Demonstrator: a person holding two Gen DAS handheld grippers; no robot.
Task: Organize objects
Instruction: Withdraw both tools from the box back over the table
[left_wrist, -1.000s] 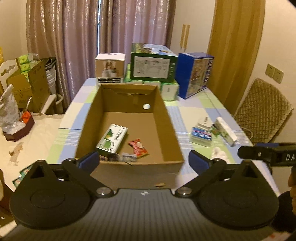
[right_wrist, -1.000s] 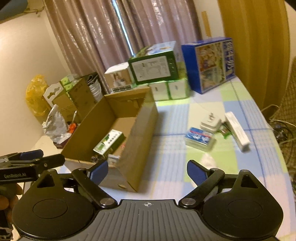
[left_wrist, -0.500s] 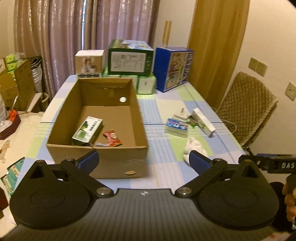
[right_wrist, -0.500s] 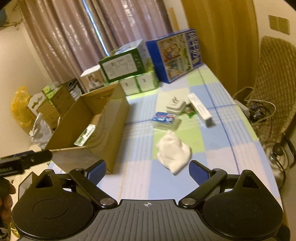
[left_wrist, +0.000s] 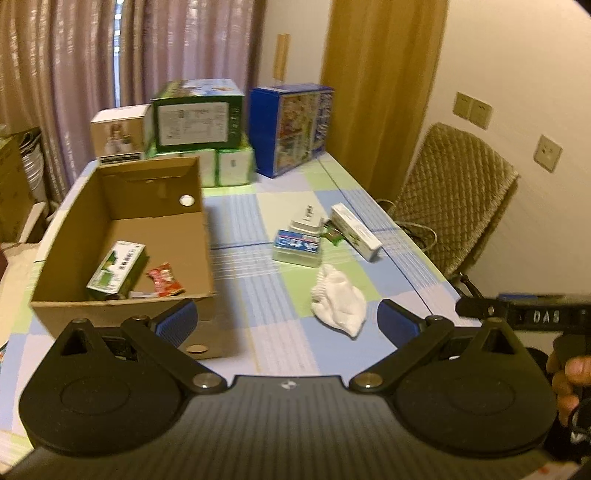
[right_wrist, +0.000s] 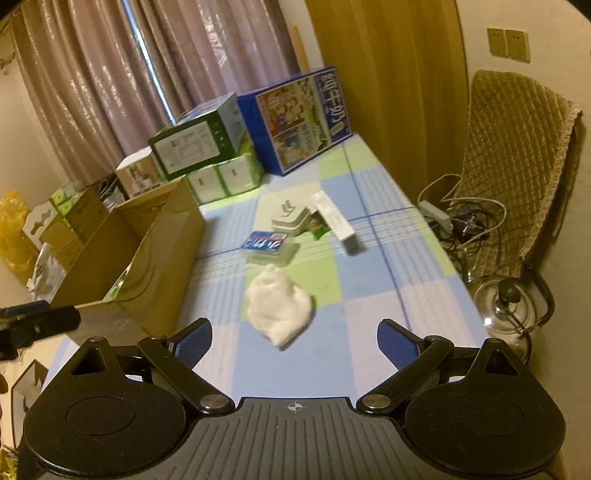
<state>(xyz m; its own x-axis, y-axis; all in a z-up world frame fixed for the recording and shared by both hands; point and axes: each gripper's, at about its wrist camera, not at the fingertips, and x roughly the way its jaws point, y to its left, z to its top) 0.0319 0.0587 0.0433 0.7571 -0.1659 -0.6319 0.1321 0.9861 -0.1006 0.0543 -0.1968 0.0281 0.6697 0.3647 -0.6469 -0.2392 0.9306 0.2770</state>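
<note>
In the left wrist view, the left claw (left_wrist: 286, 321) hangs spread wide and empty above the near edge of the checked surface (left_wrist: 258, 210). A cardboard box (left_wrist: 122, 306) stands open on the left, holding a green and white carton (left_wrist: 117, 268) and a red packet (left_wrist: 164, 283). To the right of the box, well apart from it, lies a crumpled white cloth (left_wrist: 339, 301). Beyond the cloth are a blue-labelled pack (left_wrist: 297, 248), a white plug (left_wrist: 306, 223) and a long white carton (left_wrist: 355, 231), close together.

In the right wrist view, the right claw (right_wrist: 294, 338) is also spread wide, pinching nothing. The white cloth (right_wrist: 279, 306) lies just ahead of its blue fingertips (right_wrist: 194, 341), between them in the picture. The box (right_wrist: 162, 254) stands to the left, and the pack (right_wrist: 268, 245) sits just behind the cloth.
</note>
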